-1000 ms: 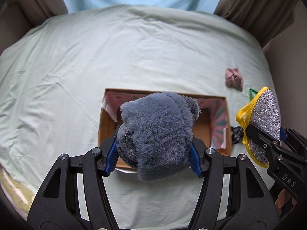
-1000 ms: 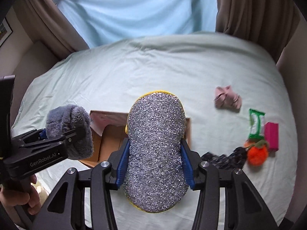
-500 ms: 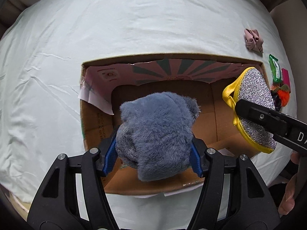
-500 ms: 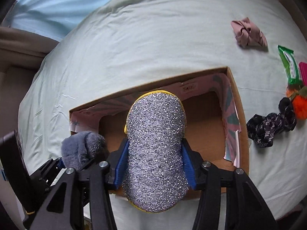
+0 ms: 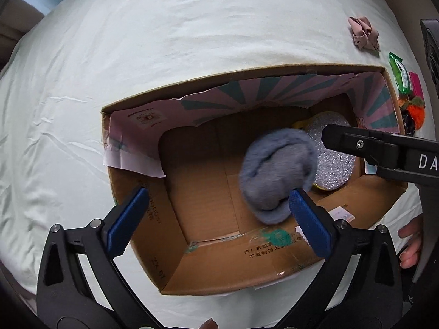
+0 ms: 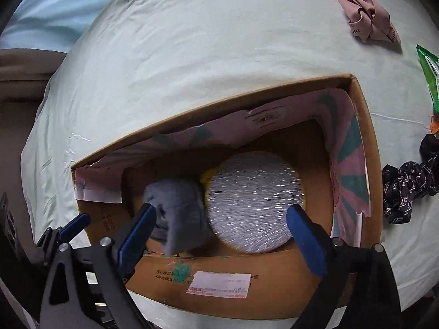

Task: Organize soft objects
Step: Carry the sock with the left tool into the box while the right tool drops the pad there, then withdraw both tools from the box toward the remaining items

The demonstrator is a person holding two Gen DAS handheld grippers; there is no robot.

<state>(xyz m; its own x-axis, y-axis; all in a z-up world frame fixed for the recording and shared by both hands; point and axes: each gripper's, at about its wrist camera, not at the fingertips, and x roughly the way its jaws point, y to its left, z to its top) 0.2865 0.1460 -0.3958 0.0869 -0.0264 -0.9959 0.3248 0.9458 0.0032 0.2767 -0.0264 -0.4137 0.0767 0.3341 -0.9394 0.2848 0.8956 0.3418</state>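
An open cardboard box [image 5: 247, 263] [image 6: 365, 126] sits on a pale green bed. My left gripper [image 5: 216, 219] is open above the box; the grey furry toy [image 5: 277, 175] [image 6: 178, 213] is blurred, loose inside the box beyond its right finger. My right gripper [image 6: 222, 235] is open too; the silver glitter pad with yellow rim [image 6: 255, 203] [image 5: 334, 161] is blurred inside the box between its spread fingers, not gripped. The right gripper's body crosses the left wrist view at the right.
On the bed right of the box lie a pink cloth [image 6: 367, 19] [image 5: 363, 33], a green packet [image 6: 429, 71] [image 5: 397, 71], a pink block [image 5: 415, 83], an orange plush [image 5: 415, 112] and a dark patterned scrunchie [image 6: 406, 186]. Curtains and a wall edge the bed.
Both grippers moved down over the box and opened. The grey toy and the glitter pad left the jaws and dropped into the box.
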